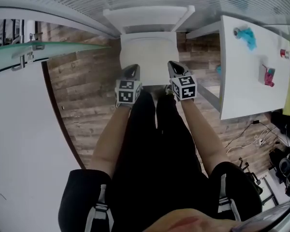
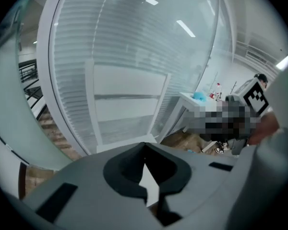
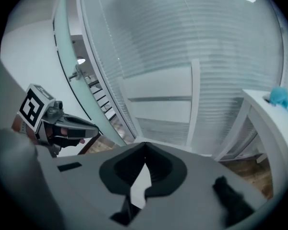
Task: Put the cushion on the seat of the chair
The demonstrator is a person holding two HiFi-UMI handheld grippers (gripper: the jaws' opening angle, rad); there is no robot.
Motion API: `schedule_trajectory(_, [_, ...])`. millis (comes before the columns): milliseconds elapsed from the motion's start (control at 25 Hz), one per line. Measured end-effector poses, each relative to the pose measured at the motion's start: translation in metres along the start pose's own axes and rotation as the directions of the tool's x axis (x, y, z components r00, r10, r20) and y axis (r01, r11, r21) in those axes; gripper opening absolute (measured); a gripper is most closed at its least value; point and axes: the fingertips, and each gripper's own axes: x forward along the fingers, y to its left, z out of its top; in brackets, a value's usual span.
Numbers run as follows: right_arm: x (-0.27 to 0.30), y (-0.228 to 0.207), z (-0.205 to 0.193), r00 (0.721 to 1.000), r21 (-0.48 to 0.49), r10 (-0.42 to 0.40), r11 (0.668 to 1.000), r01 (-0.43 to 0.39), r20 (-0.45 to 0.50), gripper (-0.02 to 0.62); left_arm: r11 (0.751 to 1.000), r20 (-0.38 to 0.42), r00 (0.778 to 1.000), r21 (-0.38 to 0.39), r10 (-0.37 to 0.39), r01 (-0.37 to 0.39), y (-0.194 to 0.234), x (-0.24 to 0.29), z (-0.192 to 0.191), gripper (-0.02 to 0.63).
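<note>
Both jaw pairs are pressed together on nothing. What looks like the pale cushion (image 1: 148,57) lies on the chair (image 1: 150,17), just ahead of and between the left gripper (image 1: 132,69) and the right gripper (image 1: 176,67), its long side across, equally near either hand.

The room is bright and evenly lit in a cool white. Long ceiling lights (image 2: 185,28) show as glaring streaks on the ribbed glass wall (image 2: 134,56) in both gripper views, and shadows on the wooden floor (image 1: 87,100) are weak. All three pictures are strongly bent by wide lenses, so straight lines bow toward the edges, and the gripper views have black corners. The left gripper (image 2: 144,146) and right gripper (image 3: 145,145) sit close to the lens and look soft, while the white table (image 1: 241,81) is nearly washed out.
</note>
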Motion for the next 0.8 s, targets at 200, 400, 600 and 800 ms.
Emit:
schedule_trajectory(200, [-0.080, 0.037, 0.066, 0.991, -0.097, 0.073, 0.993, -0.062, 0.116, 0.015, 0.993, 0.106, 0.992, 0.098, -0.074, 0.064, -0.045, -0.070, 0.066, 0.011])
schedule_trajectory(400, [-0.166, 0.072, 0.141, 0.951, -0.208, 0.152, 0.973, -0.097, 0.269, 0.015, 0.975, 0.256, 0.954, 0.198, -0.154, 0.104, -0.093, -0.151, 0.138, 0.011])
schedule_trajectory(600, [-0.239, 0.116, 0.193, 0.897, -0.290, 0.217, 0.951, -0.106, 0.385, 0.015, 0.961, 0.374, 0.906, 0.255, -0.200, 0.107, -0.126, -0.225, 0.190, 0.011])
schedule_trajectory(800, [-0.291, 0.144, 0.235, 0.844, -0.349, 0.272, 0.931, -0.108, 0.462, 0.015, 0.948, 0.487, 0.844, 0.311, -0.225, 0.073, -0.152, -0.285, 0.236, 0.011])
